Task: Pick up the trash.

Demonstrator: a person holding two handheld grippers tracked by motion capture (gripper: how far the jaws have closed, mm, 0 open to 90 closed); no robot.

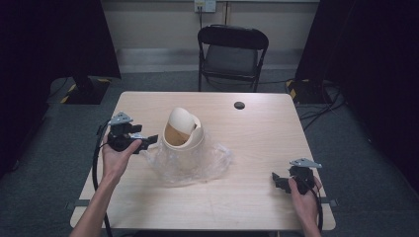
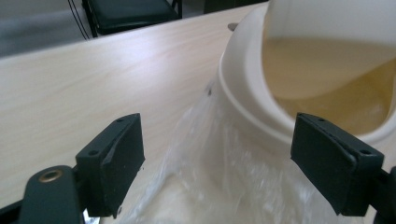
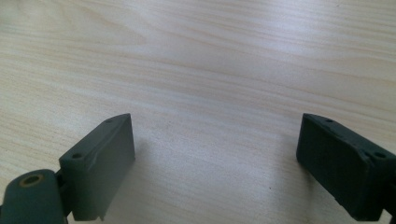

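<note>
A cream swing-lid bin [image 1: 183, 130] stands near the table's middle on a crumpled clear plastic bag [image 1: 190, 160]. My left gripper [image 1: 150, 140] sits just left of the bin, jaws open and pointing at its base. In the left gripper view the bag [image 2: 219, 168] and the bin's rim [image 2: 243, 93] lie between and beyond the open jaws, and the pads do not press on either. My right gripper [image 1: 276, 180] rests at the table's front right, open over bare wood [image 3: 210, 93], nothing between its jaws.
The table [image 1: 257, 143] is light wood with a small black round cap [image 1: 239, 105] near its far edge. A black folding chair [image 1: 232, 54] stands behind the table. Dark curtains flank both sides.
</note>
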